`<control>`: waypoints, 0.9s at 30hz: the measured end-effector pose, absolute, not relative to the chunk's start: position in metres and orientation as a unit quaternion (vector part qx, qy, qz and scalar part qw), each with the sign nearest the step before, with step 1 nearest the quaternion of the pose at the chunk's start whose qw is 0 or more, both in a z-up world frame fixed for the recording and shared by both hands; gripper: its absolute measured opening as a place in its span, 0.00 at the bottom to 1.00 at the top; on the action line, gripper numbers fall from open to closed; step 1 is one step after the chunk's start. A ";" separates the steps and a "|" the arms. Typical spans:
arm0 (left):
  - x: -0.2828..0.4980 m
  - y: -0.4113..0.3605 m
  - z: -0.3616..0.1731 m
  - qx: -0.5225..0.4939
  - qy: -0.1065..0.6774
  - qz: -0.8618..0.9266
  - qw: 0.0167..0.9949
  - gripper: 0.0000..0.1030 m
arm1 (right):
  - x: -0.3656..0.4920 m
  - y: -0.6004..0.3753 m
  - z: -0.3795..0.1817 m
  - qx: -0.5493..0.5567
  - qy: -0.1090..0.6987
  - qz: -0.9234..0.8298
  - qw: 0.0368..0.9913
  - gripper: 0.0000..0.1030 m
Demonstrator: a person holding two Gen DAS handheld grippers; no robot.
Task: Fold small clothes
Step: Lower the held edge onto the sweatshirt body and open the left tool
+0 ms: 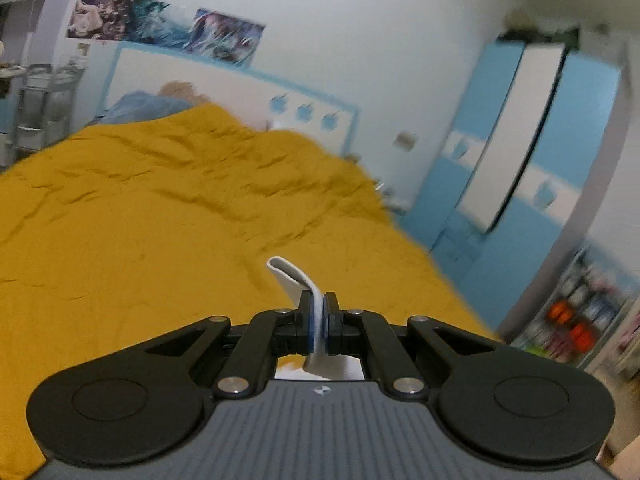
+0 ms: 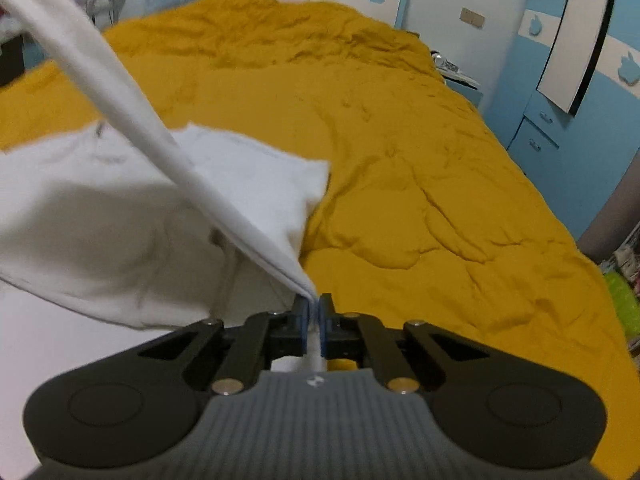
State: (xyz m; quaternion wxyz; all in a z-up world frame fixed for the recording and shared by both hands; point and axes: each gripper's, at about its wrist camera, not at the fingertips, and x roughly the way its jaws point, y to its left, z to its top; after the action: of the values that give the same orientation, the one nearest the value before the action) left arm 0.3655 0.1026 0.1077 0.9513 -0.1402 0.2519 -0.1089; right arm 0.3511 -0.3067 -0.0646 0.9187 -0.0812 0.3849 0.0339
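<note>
Left gripper (image 1: 319,322) clamped tight on a folded white cloth edge (image 1: 289,276), jaws fully closed, a strip poking out past the fingertips. It's held high above the yellow bedspread (image 1: 160,208), likely to lift one end clear for a fold. Right gripper (image 2: 314,320) also pinched closed, on a corner of the same white garment (image 2: 120,216). A taut band of cloth (image 2: 120,92) runs up and left from that corner, out of frame toward where the other hand should be. The rest of the garment sags onto the bedspread at the left of the right wrist view. Bed to the right of the garment is bare and wrinkled, plenty of room to lay it flat. Bed's right edge drops off toward the blue wardrobe (image 1: 520,140); keep away from it.
</note>
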 end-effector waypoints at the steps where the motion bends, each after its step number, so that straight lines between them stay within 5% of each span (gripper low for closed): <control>1: 0.367 0.111 0.091 -0.132 0.281 -0.089 0.947 0.04 | 0.348 -0.305 -0.063 -0.082 0.382 0.039 0.920 0.00; 6: 0.370 0.153 -0.020 -0.156 0.427 -0.014 0.891 0.04 | 0.342 -0.287 -0.082 -0.121 0.403 0.079 0.904 0.00; 11: 0.361 0.168 -0.091 -0.194 0.469 0.004 0.862 0.04 | 0.342 -0.277 -0.094 -0.144 0.426 0.091 0.888 0.00; 14: 0.358 0.168 -0.100 -0.209 0.453 0.000 0.867 0.04 | 0.344 -0.277 -0.090 -0.147 0.439 0.088 0.882 0.02; 19: 0.349 0.183 -0.099 -0.222 0.441 -0.009 0.870 0.07 | 0.345 -0.295 -0.066 -0.071 0.440 0.097 0.890 0.20; 23: 0.347 0.183 -0.098 -0.232 0.430 -0.014 0.872 0.21 | 0.364 -0.313 -0.052 0.014 0.432 0.096 0.897 0.24; 27: 0.348 0.184 -0.103 -0.239 0.422 -0.013 0.874 0.22 | 0.399 -0.325 -0.061 0.080 0.435 0.069 0.894 0.27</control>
State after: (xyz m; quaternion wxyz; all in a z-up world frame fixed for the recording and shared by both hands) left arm 0.3479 0.1835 -0.1031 0.8744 -0.2391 0.4221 -0.0131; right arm 0.3993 -0.3251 -0.0605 0.8943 0.0798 0.4348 0.0688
